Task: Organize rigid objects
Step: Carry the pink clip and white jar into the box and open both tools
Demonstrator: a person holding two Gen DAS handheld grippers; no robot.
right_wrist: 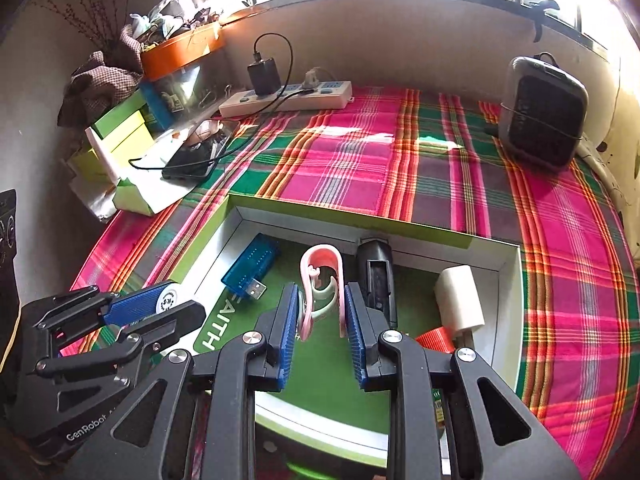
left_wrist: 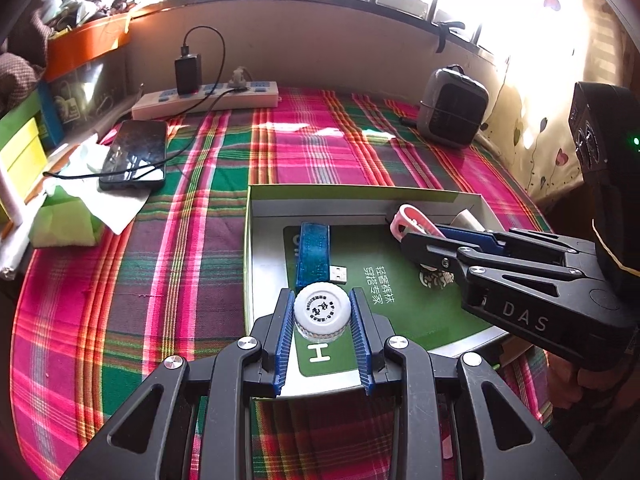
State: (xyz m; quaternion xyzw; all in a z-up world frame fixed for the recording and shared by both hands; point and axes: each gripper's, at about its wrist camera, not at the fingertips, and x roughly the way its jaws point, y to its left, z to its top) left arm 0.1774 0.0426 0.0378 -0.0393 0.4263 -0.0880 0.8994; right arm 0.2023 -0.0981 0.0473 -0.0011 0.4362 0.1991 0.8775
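Cap print on the small white-capped bottle (left_wrist: 322, 313): too small to read. Red ribbed item (right_wrist: 435, 340): mostly hidden behind right hand-held gripper (right_wrist: 320, 312). Box (right_wrist: 508, 264) near wall: covered by both gripper bodies.

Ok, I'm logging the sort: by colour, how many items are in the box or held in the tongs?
Blue: 1, translucent blue USB stick
Pink: 1, pink plastic clip, in right tongs
White: 2, white-capped small bottle in left tongs; cream plug block
Black: 1, black plastic bar
Red: 1, red ribbed piece
Total: 6
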